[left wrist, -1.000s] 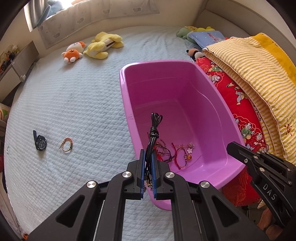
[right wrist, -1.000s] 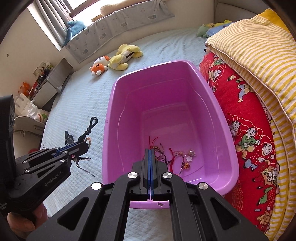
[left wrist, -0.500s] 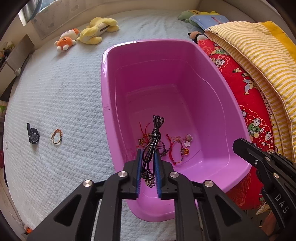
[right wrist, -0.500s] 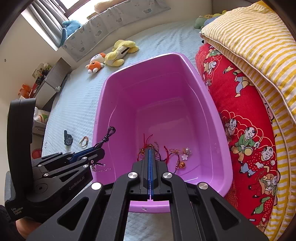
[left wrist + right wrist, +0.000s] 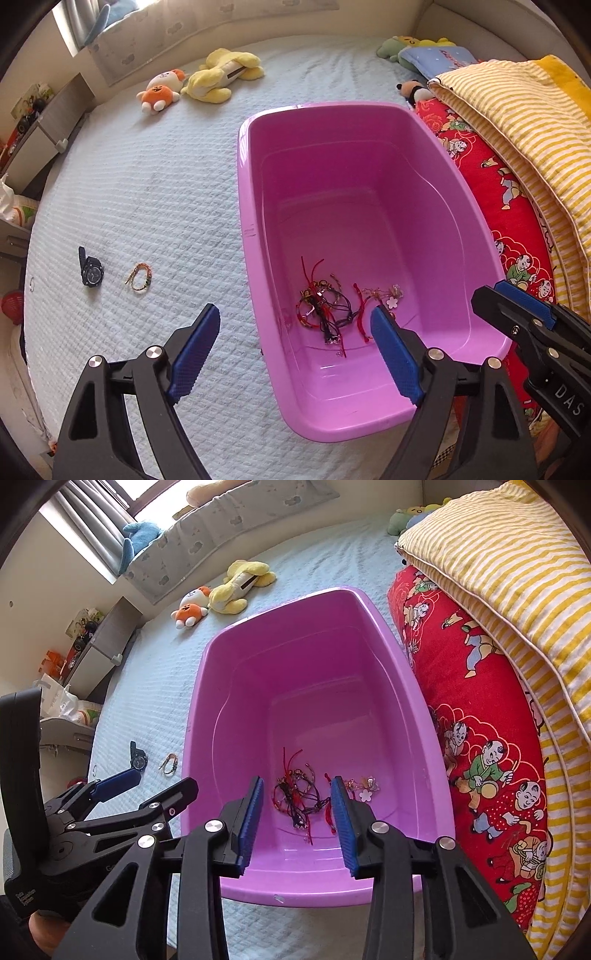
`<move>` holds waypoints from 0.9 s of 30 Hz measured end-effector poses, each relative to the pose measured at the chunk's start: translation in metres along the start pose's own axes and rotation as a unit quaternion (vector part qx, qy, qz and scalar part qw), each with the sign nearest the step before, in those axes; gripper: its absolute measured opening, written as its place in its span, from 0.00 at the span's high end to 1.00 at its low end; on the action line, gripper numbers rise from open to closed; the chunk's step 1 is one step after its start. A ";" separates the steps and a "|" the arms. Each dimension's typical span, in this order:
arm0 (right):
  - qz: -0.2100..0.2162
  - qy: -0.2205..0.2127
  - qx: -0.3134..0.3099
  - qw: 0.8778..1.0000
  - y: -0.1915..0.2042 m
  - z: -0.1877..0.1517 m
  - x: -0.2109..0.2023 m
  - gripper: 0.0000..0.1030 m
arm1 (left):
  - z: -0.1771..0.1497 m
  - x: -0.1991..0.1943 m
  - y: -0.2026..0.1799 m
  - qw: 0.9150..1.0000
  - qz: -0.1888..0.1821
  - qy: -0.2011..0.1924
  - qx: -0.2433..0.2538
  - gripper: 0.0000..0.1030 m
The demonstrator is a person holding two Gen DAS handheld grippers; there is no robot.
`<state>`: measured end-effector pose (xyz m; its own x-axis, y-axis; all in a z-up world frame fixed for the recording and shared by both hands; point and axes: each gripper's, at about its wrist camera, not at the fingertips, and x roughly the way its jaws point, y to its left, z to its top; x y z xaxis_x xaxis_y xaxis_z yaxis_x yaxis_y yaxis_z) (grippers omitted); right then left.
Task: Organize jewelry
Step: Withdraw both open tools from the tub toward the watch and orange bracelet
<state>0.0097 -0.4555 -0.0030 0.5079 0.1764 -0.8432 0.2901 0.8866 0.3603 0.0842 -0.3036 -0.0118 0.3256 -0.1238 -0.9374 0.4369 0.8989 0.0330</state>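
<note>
A purple plastic tub (image 5: 255,258) (image 5: 207,686) stands on the bed. In its near end lies a tangle of red and black cord bracelets (image 5: 321,310) (image 5: 299,797) beside a flower-charm bracelet (image 5: 388,297) (image 5: 364,788). A black watch (image 5: 90,271) (image 5: 138,758) and a braided bracelet (image 5: 139,276) (image 5: 170,763) lie on the bedspread left of the tub. My left gripper (image 5: 295,325) is open wide and empty over the tub's near left rim. My right gripper (image 5: 297,792) is open and empty above the tub's near end.
A red patterned cushion (image 5: 476,716) and a yellow striped quilt (image 5: 517,572) press against the tub's right side. Plush toys (image 5: 199,83) lie at the far end of the bed. A low shelf (image 5: 99,642) stands off the left edge.
My left gripper opened and dropped the black cord into the tub, where it lies among the bracelets. My right gripper went from shut to open.
</note>
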 end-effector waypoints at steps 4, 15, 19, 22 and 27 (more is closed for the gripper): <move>0.005 -0.001 -0.002 1.000 0.002 0.001 -0.002 0.62 | -0.002 -0.004 0.004 1.000 0.001 -0.001 -0.006 0.20; 0.014 0.000 -0.010 1.000 0.018 -0.002 -0.004 0.55 | -0.007 -0.018 0.020 1.000 0.001 -0.013 -0.025 0.20; 0.016 0.002 -0.012 1.000 0.025 -0.004 -0.004 0.55 | -0.011 -0.023 0.030 0.999 0.000 -0.016 -0.033 0.20; 0.017 0.006 -0.018 1.000 0.033 -0.006 -0.002 0.53 | -0.014 -0.026 0.040 0.999 0.000 -0.019 -0.044 0.20; 0.028 0.016 -0.017 0.999 0.051 -0.007 0.004 0.49 | -0.024 -0.033 0.063 0.998 0.002 -0.023 -0.066 0.20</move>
<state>0.0202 -0.4065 0.0094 0.4959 0.2399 -0.8346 0.2332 0.8890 0.3941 0.0811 -0.2324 0.0126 0.3659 -0.1370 -0.9205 0.3221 0.9466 -0.0128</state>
